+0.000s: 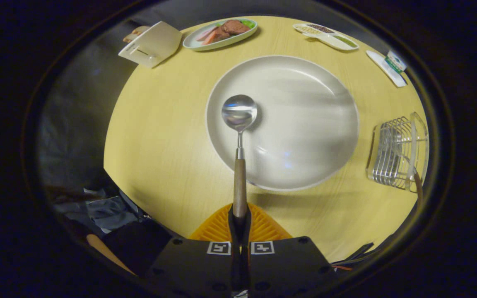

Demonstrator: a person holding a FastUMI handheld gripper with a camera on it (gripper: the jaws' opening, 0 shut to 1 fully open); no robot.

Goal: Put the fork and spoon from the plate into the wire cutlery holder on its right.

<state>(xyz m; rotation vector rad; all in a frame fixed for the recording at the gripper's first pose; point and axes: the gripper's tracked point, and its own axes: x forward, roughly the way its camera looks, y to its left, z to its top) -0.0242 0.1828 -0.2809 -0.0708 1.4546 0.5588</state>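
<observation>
In the gripper view, the gripper [239, 219] has both fingers pressed together on the wooden handle of the spoon [239, 136], grasping it near the handle's end. The spoon points straight ahead of the fingers, its shiny bowl held over the near-left part of the big white plate [304, 124]; whether the bowl touches the plate cannot be told.

The plate sits near the middle of a round, pale yellow wood-grain table [160, 136]. To the plate's right, close to the table's right edge, stands the wire cutlery holder [396, 153], with a brown handle leaning out of its near corner. At the far edge of the table lie an oval dish of food [220, 33], a long divided tray [325, 36] of small portions, and, farther right, a flat white packet [387, 66]. A cream folded card stand [151, 43] rests at the far-left edge.

Beyond the table's left edge, the surroundings are dim grey, with crumpled dark cloth [106, 211] below the near-left rim.
</observation>
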